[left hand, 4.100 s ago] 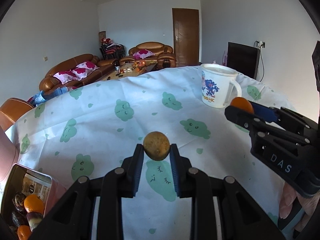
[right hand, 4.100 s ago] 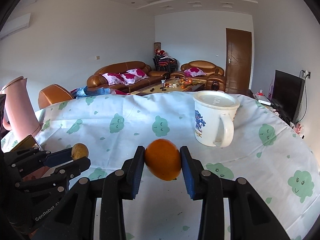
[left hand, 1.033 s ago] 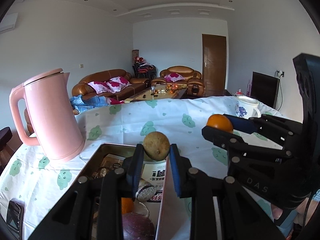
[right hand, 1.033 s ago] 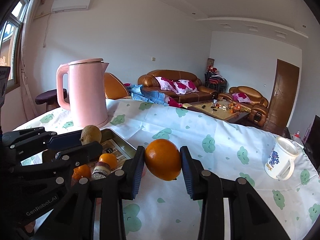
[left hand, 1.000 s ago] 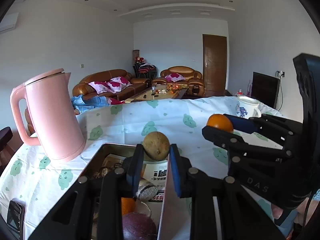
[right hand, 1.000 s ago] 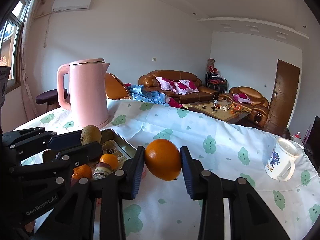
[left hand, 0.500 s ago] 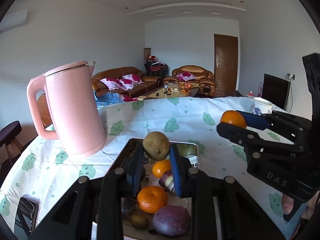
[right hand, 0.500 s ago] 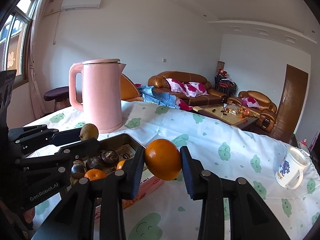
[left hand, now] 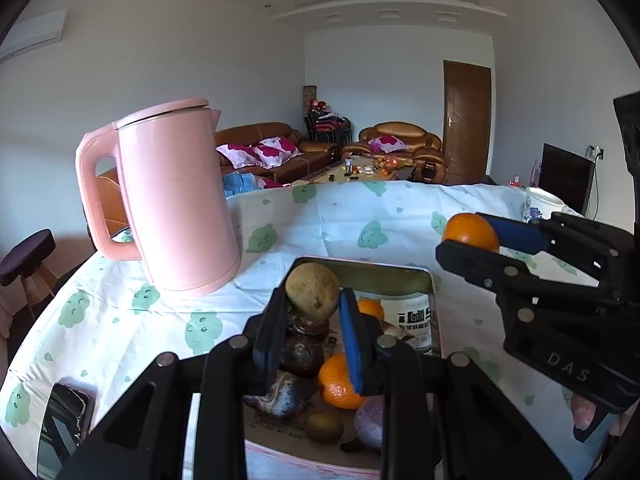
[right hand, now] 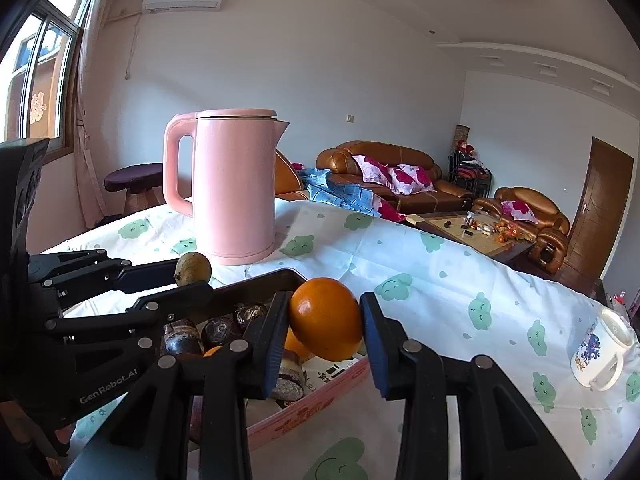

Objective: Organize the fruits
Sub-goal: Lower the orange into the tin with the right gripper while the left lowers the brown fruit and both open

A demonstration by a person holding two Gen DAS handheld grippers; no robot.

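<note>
A home's living room is showing here: brown leather sofas carrying pink cushions are lining the far wall around a cluttered coffee table. A TV is standing near a wooden door, and a pink kettle is sitting on a patterned tablecloth.

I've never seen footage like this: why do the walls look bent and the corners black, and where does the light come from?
Both wrist views use fisheye lenses, so walls and ceiling bow and the corners go black. In the right wrist view daylight enters through the window at left, lighting the orange and the pink kettle. In the left wrist view the kettle's near side looks evenly lit, without glare.
</note>
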